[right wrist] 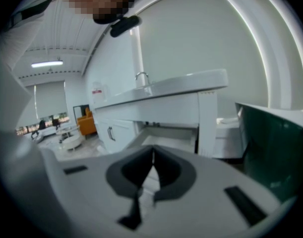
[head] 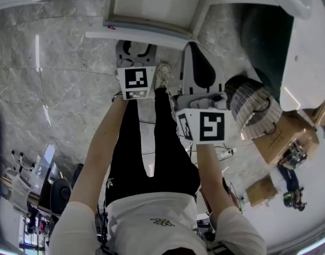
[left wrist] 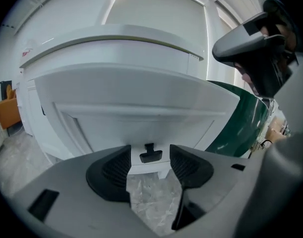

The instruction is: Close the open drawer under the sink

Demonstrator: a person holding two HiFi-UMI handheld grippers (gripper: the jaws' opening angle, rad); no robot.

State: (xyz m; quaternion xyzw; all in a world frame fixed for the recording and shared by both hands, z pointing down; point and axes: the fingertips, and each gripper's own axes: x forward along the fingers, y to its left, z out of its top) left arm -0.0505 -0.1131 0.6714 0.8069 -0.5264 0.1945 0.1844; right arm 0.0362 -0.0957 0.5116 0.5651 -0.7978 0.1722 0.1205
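Observation:
The white drawer (head: pixel 146 26) under the sink stands pulled out, its pale inside showing from above in the head view. In the left gripper view its front panel (left wrist: pixel 136 108) fills the picture. The small black handle (left wrist: pixel 151 154) sits low on it. My left gripper (left wrist: pixel 150 165) is open just short of that panel. The handle shows in the gap between the dark pads (left wrist: pixel 111 170), untouched. In the head view the left gripper (head: pixel 135 48) points at the drawer front. My right gripper (right wrist: pixel 152 156) is shut on nothing, its tips together. It hangs back to the right (head: pixel 194 51).
A dark green bin (head: pixel 263 31) stands right of the drawer, close to the right gripper. The sink counter (right wrist: pixel 181 86) with a tap (right wrist: pixel 141 76) overhangs the drawer. Cardboard boxes (head: pixel 284 137) and a ribbed round object (head: pixel 252 105) lie at the right on the marble floor (head: pixel 61 89).

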